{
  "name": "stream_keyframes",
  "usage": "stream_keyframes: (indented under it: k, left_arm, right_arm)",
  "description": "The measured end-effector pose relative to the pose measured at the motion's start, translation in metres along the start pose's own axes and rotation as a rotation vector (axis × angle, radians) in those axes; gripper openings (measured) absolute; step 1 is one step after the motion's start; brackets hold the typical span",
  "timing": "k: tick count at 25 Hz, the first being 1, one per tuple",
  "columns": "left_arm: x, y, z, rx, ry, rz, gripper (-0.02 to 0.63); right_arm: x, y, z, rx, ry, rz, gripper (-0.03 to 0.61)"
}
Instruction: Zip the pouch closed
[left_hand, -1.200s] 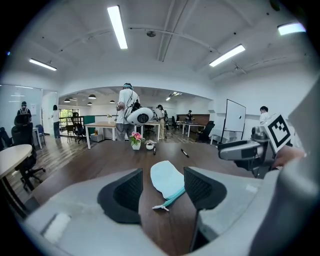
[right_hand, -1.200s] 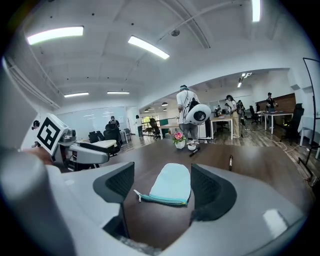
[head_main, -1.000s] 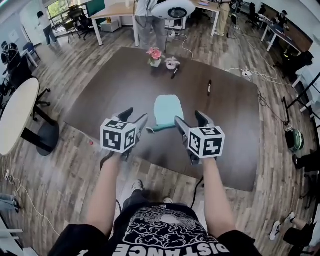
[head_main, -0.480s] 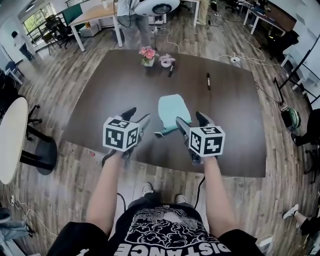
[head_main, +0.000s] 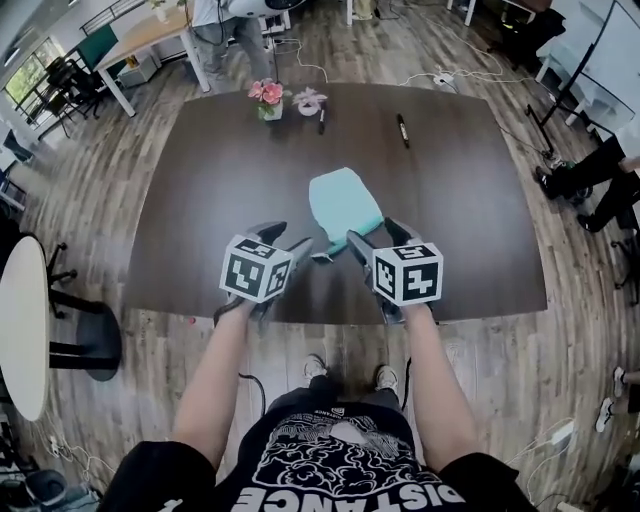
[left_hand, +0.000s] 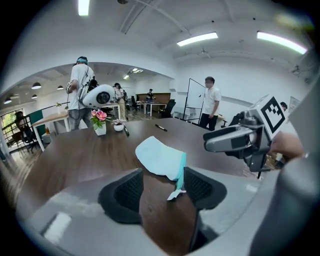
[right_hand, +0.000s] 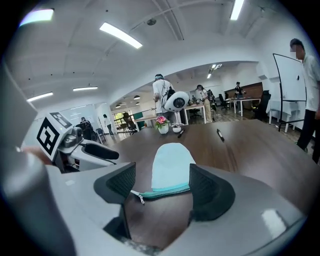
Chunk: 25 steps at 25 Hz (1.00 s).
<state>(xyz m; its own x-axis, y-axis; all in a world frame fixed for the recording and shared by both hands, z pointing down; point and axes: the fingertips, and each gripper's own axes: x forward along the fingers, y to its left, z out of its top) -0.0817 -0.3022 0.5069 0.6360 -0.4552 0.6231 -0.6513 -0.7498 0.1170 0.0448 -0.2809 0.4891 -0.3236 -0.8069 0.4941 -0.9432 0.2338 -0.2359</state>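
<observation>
Hovering side by side over the near edge of the dark brown rectangular table (head_main: 220, 180), both hand-held grippers point toward its far edge.

Left gripper (left_hand: 162, 175): jaws wide apart, nothing gripped. Bare table top shows between the pads. The near left corner of the pale blue fabric pouch (left_hand: 160, 157) lies just ahead, close to the right-hand pad. A small pale tab (left_hand: 176, 192) trails from that corner toward the jaw gap. Contact between pad and pouch cannot be made out.

Right gripper (right_hand: 161, 172): jaws also wide apart, empty. The pouch lies flat in front of it, framed by the two pads. The teal zipper (right_hand: 165, 192) runs across the pouch's near end. The small metal zip pull (right_hand: 139, 197) sits at the end nearest the left gripper. Whether the zipper is open or shut cannot be told.

Pouch position: flat on the table, about midway between the left and right edges and nearer the near edge than the far one. Its rounded end points to the far edge.

Far edge, left of centre: a small vase of pink flowers (head_main: 267, 100), a little white pot (head_main: 308, 103) beside it, and a black marker (head_main: 321, 120). A second black marker (head_main: 402, 130) lies further right, well apart from the pouch.
</observation>
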Motion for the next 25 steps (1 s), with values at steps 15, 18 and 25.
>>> stream_keyframes:
  k: [15,18,25]
  left_arm:
    - [0.040,-0.028,-0.045,0.223,0.177,-0.213,0.244]
    - [0.048,-0.030,-0.052,0.256,0.211,-0.245,0.244]
    - [0.064,-0.030,-0.068,0.284,0.267,-0.304,0.218]
  right_arm:
    - [0.014,0.010,-0.048,0.084,0.055,-0.057,0.275]
    - [0.015,0.009,-0.053,0.097,0.061,-0.068,0.273]
    - [0.013,0.004,-0.067,0.129,0.082,-0.095,0.273]
